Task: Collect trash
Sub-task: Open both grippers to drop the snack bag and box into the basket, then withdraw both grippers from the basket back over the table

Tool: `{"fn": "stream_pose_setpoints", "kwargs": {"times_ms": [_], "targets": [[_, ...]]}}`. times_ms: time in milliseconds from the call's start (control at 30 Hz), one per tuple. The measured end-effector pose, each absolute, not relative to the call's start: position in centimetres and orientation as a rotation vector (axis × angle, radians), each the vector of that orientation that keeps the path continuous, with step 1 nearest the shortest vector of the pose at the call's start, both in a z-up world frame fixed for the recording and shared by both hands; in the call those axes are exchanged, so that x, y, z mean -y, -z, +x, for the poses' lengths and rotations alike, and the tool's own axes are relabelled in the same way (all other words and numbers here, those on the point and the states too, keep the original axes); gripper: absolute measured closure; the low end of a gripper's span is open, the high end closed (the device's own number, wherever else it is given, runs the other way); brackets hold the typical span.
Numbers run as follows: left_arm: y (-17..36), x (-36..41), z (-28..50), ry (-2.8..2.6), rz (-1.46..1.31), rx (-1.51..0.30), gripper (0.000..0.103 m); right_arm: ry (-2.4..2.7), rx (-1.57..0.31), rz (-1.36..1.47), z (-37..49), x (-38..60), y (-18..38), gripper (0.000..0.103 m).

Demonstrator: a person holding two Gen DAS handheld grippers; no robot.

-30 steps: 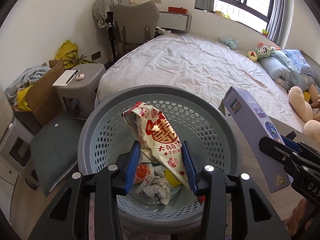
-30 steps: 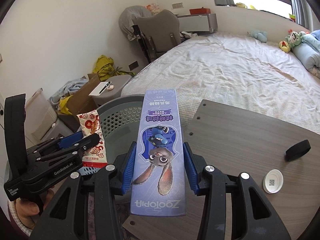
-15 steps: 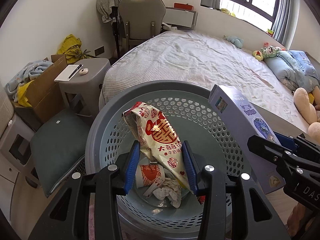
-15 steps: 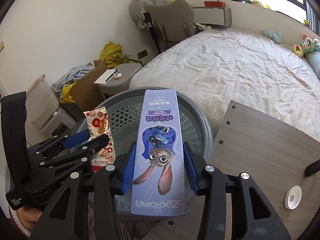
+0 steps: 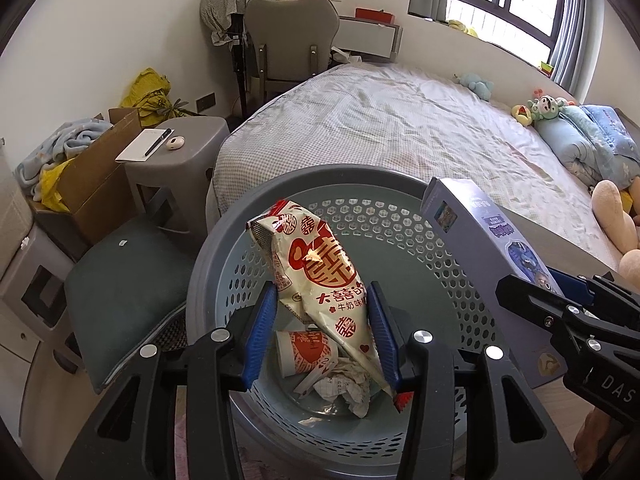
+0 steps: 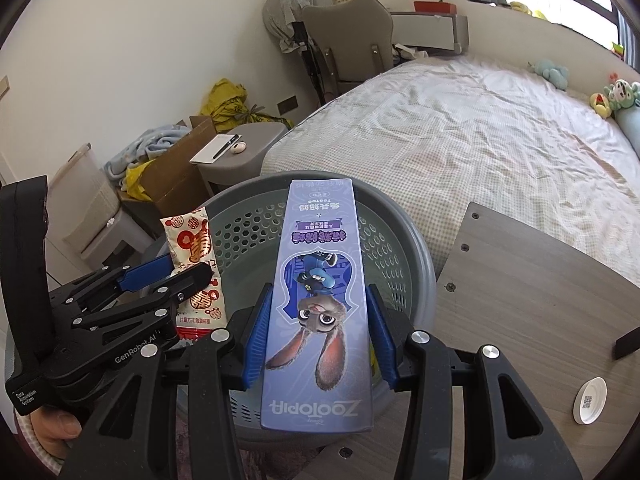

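1. 2 grippers hung over a round grey basket with a perforated pale inner wall, which stood between a bed and a wooden table.
2. The left gripper had a cream snack bag with red Chinese characters between its blue pads. Its jaws were opening at about half width; the bag's lower edge lay against the right pad, while a gap showed beside the left pad.
3. The bag stood tilted, its crimped top end up and its narrow lower end pointing into the basket.
4. The right gripper was clamped at about half width on a long flat lavender box, printed with a cartoon rabbit and the word ZOOTOPIA. Both blue pads pressed its long edges.
5. The box's far end reached over the basket's far rim and its near end stuck out toward the camera.
6. On the basket floor lay a red-printed paper cup on its side and crumpled white paper.
7. 1 white cap lay on the table.
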State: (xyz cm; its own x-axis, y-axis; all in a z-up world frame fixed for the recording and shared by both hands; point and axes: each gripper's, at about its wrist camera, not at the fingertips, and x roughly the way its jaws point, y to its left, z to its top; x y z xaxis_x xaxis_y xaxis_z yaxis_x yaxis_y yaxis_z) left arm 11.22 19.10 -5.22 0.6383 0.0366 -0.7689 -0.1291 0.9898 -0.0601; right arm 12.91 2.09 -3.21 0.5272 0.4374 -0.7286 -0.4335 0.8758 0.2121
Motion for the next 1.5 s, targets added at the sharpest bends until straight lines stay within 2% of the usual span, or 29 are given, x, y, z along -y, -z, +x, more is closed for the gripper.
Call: {"fn": "stream_pose_setpoints", "kwargs": {"times_ms": [67, 200, 633, 767, 1033, 1333, 1500], "targets": [[5.0, -19.3, 11.1, -0.104, -0.117, -0.87, 0.046, -0.522, -0.864, 0.007, 12.8, -2.0, 3.0, 0.054], [4.7, -19.6, 10.7, -0.125, -0.12, -0.86, 0.041, -0.525, -0.843, 0.004, 12.5, -2.1, 2.4, 0.047], [4.6, -19.9, 9.7, -0.146, -0.124, -0.861, 0.04, -0.521, -0.84, 0.015, 12.3, -1.9, 2.4, 0.043], [4.4, -20.0, 9.3, -0.15, -0.128, -0.854, 0.035, -0.52, -0.832, 0.018, 12.0, -1.9, 2.1, 0.04], [4.0, -19.8, 8.7, -0.166, -0.124, -0.85, 0.035, -0.518, -0.826, 0.029, 11.7, -1.5, 2.0, 0.038], [3.5, -19.1, 8.1, -0.158, -0.113, -0.843, 0.031, -0.502, -0.808, 0.045, 10.8, -0.2, 1.5, 0.033], [3.2, -18.3, 7.8, -0.136, -0.11, -0.84, 0.027, -0.479, -0.799, 0.067, 10.2, 1.2, 1.3, 0.024]]}}
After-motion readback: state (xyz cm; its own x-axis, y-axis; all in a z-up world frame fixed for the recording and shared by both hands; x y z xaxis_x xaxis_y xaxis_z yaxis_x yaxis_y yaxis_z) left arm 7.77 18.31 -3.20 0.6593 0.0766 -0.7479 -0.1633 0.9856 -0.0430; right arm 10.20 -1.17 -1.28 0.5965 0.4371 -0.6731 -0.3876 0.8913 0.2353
